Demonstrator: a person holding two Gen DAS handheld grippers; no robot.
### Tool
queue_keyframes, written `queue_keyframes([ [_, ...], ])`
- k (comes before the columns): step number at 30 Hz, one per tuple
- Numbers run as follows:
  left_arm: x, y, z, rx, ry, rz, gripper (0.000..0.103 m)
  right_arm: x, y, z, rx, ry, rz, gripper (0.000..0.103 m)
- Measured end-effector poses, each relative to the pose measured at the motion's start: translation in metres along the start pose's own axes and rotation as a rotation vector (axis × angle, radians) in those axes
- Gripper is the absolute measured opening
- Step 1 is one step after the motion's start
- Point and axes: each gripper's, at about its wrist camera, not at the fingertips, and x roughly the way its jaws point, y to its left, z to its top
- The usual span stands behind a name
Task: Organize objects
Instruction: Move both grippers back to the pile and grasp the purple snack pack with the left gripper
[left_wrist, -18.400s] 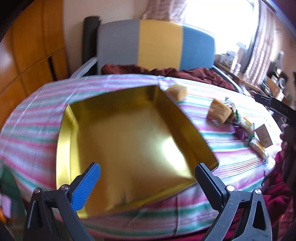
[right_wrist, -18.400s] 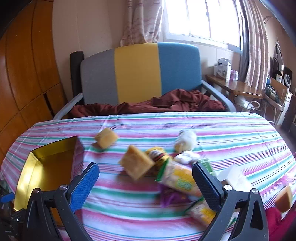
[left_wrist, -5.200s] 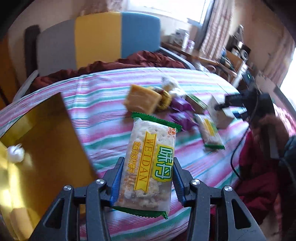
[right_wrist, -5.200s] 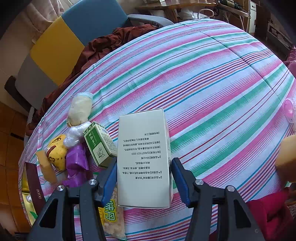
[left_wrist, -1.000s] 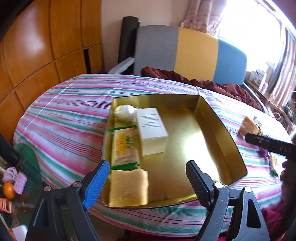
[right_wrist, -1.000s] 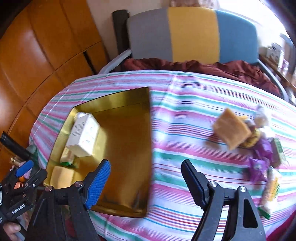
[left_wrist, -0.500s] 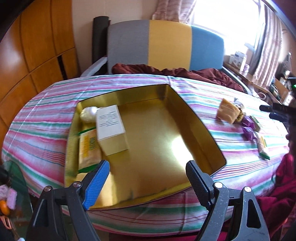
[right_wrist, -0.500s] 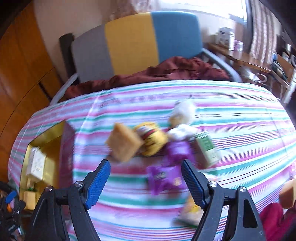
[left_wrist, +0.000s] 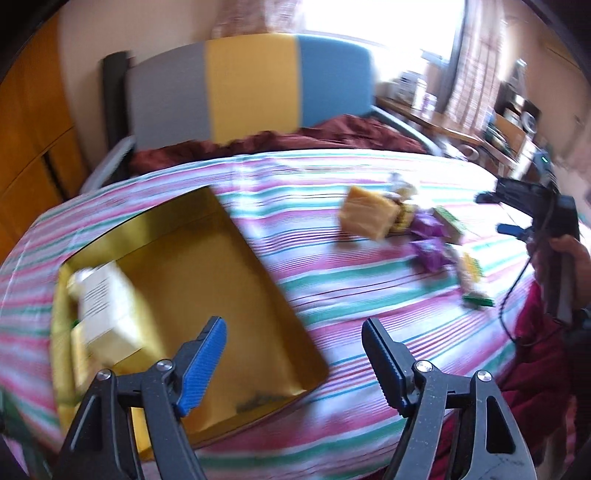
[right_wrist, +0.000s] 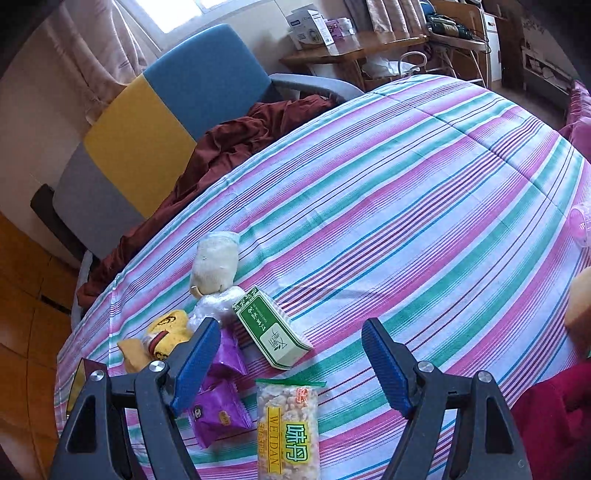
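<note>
Hovering over the striped table (left_wrist: 332, 295), the left claw (left_wrist: 293, 363) is seen spread wide with nothing held, above the near edge of the gold tin (left_wrist: 207, 295), in which a white box (left_wrist: 107, 310) lies at the left side. From the right wrist, the right claw (right_wrist: 288, 363) is likewise spread and unloaded, with a green box (right_wrist: 271, 336), purple packets (right_wrist: 218, 410) and a Weidan cracker pack (right_wrist: 288, 432) lying between and below its fingers.

A grey, yellow and blue chair (left_wrist: 251, 88) backs a bright window (left_wrist: 380, 33).
</note>
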Motion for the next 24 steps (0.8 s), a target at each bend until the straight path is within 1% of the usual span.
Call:
queue_keyframes([
  [4, 0.023, -0.044, 0.018, 0.11, 0.016, -0.05, 0.075, 0.0, 0.001, -0.002, 0.01, 0.015, 0.03, 0.08],
  [8, 0.054, -0.089, 0.034, 0.267, 0.037, -0.074, 0.075, 0.004, -0.003, 0.0, 0.026, 0.042, 0.053, 0.08],
  [11, 0.078, -0.114, 0.044, 0.359, 0.073, -0.105, 0.075, 0.007, -0.006, 0.0, 0.041, 0.062, 0.071, 0.08],
  [15, 0.105, -0.14, 0.054, 0.469, 0.097, -0.126, 0.076, 0.011, -0.008, 0.002, 0.051, 0.086, 0.09, 0.08],
  [19, 0.126, -0.158, 0.064, 0.544, 0.105, -0.144, 0.076, 0.014, -0.01, 0.002, 0.059, 0.103, 0.109, 0.08],
  [24, 0.153, -0.172, 0.072, 0.6, 0.133, -0.172, 0.077, 0.018, -0.011, 0.003, 0.073, 0.123, 0.125, 0.08],
])
